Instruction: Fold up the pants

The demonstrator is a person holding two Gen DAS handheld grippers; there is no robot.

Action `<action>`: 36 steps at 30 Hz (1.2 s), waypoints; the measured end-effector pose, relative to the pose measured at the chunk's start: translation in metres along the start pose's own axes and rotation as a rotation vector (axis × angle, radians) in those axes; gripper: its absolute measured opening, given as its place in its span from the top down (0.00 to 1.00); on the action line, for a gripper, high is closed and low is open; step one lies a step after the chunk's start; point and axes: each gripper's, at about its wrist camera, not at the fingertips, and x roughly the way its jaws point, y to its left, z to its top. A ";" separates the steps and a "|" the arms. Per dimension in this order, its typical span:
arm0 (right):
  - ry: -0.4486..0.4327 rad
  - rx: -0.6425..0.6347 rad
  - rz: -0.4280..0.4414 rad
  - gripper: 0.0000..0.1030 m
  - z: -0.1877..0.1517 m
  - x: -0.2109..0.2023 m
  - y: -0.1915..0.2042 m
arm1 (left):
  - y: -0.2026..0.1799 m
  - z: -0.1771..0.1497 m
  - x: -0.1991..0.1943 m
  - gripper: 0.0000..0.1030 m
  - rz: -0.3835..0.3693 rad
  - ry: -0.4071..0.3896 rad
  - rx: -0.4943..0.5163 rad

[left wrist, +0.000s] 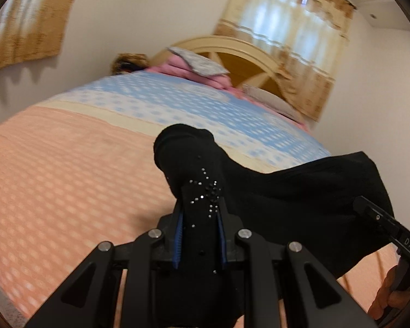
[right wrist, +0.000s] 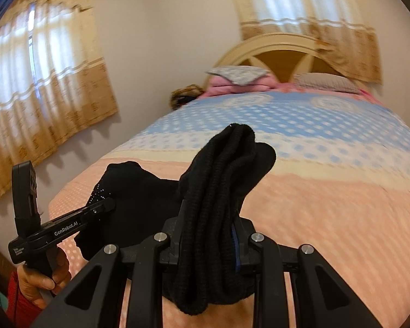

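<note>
The black pants [left wrist: 300, 199] hang stretched between both grippers above the bed. In the left wrist view my left gripper [left wrist: 201, 207] is shut on a bunched part that carries small rhinestones, and cloth pokes out past the fingertips. The right gripper [left wrist: 369, 210] shows at the right edge, gripping the other end. In the right wrist view my right gripper [right wrist: 209, 213] is shut on a thick ribbed bundle of the black pants [right wrist: 224, 169]. The left gripper [right wrist: 106, 205] appears at the left, held by a hand [right wrist: 41, 276], with its jaws closed on the cloth.
A bed [right wrist: 328, 191] with a peach and blue patterned cover fills both views. Pillows [right wrist: 325, 82] and a folded pink blanket [right wrist: 227, 86] lie by the wooden headboard [right wrist: 281, 63]. Curtained windows [right wrist: 41, 87] hang on the walls. A wall stands close along the bed's side.
</note>
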 end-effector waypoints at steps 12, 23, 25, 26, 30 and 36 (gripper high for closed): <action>0.040 -0.076 0.115 0.75 0.034 0.134 0.065 | 0.070 0.026 0.032 0.79 0.238 -0.059 -0.020; 0.152 -0.092 0.006 0.75 0.011 0.217 0.055 | 0.100 0.004 0.071 0.79 0.346 0.058 -0.019; 0.171 -0.091 -0.010 0.75 0.003 0.226 0.050 | 0.103 0.001 0.075 0.79 0.351 0.074 -0.022; 0.181 -0.087 -0.013 0.75 -0.001 0.230 0.048 | 0.104 -0.001 0.076 0.79 0.353 0.082 -0.023; 0.205 -0.063 -0.005 0.74 -0.004 0.237 0.043 | 0.112 -0.001 0.083 0.65 0.367 0.126 -0.055; 0.253 -0.018 0.016 0.70 -0.006 0.249 0.031 | 0.123 0.000 0.082 0.48 0.373 0.151 -0.096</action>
